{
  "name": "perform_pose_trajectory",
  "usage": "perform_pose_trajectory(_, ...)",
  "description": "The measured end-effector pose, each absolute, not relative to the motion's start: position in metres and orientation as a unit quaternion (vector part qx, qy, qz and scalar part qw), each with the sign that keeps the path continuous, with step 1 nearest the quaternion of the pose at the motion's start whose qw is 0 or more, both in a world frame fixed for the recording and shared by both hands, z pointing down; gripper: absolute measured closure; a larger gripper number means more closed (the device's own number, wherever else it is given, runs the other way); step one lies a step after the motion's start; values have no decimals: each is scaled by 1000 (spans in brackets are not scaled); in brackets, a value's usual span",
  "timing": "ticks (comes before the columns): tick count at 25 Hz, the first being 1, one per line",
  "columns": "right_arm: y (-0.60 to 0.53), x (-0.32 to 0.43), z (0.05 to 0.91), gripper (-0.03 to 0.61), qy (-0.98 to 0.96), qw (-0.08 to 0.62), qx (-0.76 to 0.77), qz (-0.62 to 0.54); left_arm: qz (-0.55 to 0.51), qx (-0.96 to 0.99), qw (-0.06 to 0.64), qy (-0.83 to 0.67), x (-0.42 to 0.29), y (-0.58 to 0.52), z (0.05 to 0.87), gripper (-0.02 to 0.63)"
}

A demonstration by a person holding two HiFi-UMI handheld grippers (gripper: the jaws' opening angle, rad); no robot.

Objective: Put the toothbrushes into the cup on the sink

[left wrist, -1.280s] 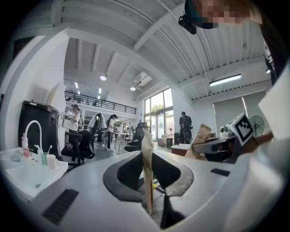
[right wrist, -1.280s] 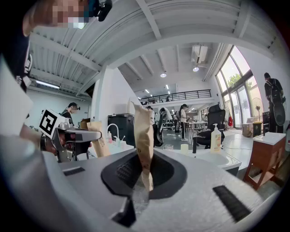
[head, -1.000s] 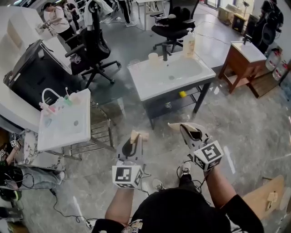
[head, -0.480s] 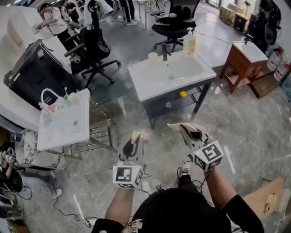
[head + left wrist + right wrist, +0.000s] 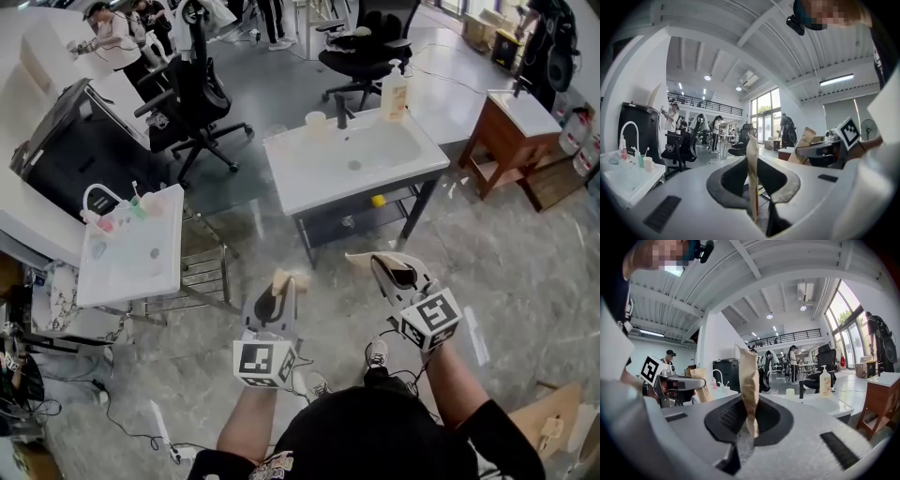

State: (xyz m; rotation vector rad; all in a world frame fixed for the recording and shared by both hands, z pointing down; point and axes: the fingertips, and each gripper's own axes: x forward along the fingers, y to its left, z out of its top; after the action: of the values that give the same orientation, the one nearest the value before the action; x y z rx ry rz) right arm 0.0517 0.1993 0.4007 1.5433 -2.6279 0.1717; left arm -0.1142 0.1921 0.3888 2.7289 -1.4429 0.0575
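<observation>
The room was an open workshop with a smooth grey concrete floor (image 5: 525, 253), black office chairs (image 5: 192, 94) and a wooden washstand (image 5: 506, 127). Ahead stood a glossy white rectangular sink (image 5: 300, 183) on a dark metal frame. The pale cup (image 5: 316, 119) stood at its back rim, just beside the black tap (image 5: 340, 111), with a pump bottle (image 5: 393, 94) near the far corner. A smaller white sink (image 5: 141, 267) stood to the left.

Well apart from the cup, the left gripper (image 5: 278, 289) pinched a flat brown paper packet (image 5: 291, 279). The right gripper (image 5: 386, 267) was pressed on a second paper packet (image 5: 366, 259). Whether toothbrushes lay inside could not be told. Each gripper carried a cube (image 5: 261, 362) of black-and-white square markers, and no writing on the packets could be read.
</observation>
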Motion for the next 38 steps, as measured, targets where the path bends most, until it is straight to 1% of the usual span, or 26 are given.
perform_pose_trajectory(17,146,134,393,546,-884,31,464,41,8,862,11,-506,-28,155,379,554)
perform_pose_trajectory(25,132,168,390,546,-889,23,456,39,9,856,6,-516,3,144,377,555)
perform_pose_trajectory(32,119,185,392,546,-888,18,456,49,13,854,6,-520,15,133,377,555)
perform_pose_trajectory(38,96,183,400,546,-889,17,455,56,17,851,11,-525,10,112,386,554)
